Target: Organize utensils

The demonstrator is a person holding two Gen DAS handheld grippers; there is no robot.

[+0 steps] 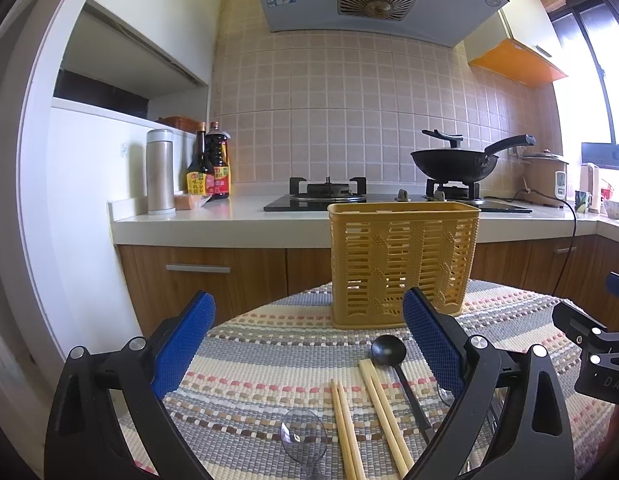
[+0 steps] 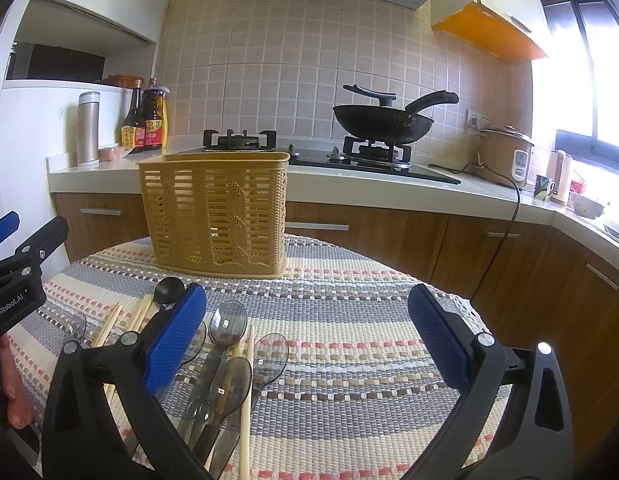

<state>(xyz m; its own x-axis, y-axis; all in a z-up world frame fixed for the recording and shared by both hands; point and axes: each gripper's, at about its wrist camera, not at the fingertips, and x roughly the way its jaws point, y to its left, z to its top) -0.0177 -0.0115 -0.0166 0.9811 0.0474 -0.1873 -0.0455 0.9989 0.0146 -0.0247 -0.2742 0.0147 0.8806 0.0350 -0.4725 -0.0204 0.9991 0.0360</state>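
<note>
On the woven striped cloth (image 1: 269, 344), the utensils are lying loose in front of the yellow slatted basket (image 1: 403, 264), which is standing upright at the far side of the cloth. Nearest the basket, the black spoon (image 1: 387, 350) is lying with its bowl toward it, and two pairs of wooden chopsticks (image 1: 365, 412) are lying just beside its handle, with a clear plastic spoon (image 1: 303, 438) further left. In the right wrist view, a metal spoon (image 2: 228, 326) and several clear spoons (image 2: 271, 358) are overlapping in a cluster, with another chopstick (image 2: 247, 400) lying across them. The left gripper (image 1: 309, 344) is hovering over the chopsticks with its jaws spread wide, holding nothing. The right gripper (image 2: 307, 336) is likewise gaping wide and carrying nothing, its left finger standing in front of part of the cluster. Behind the cloth, wooden cabinets are supporting a white counter (image 1: 237, 216) carrying a gas hob, a black wok (image 1: 455, 164), sauce bottles (image 1: 209, 172) and a steel flask (image 1: 160, 172), against a tiled wall.
</note>
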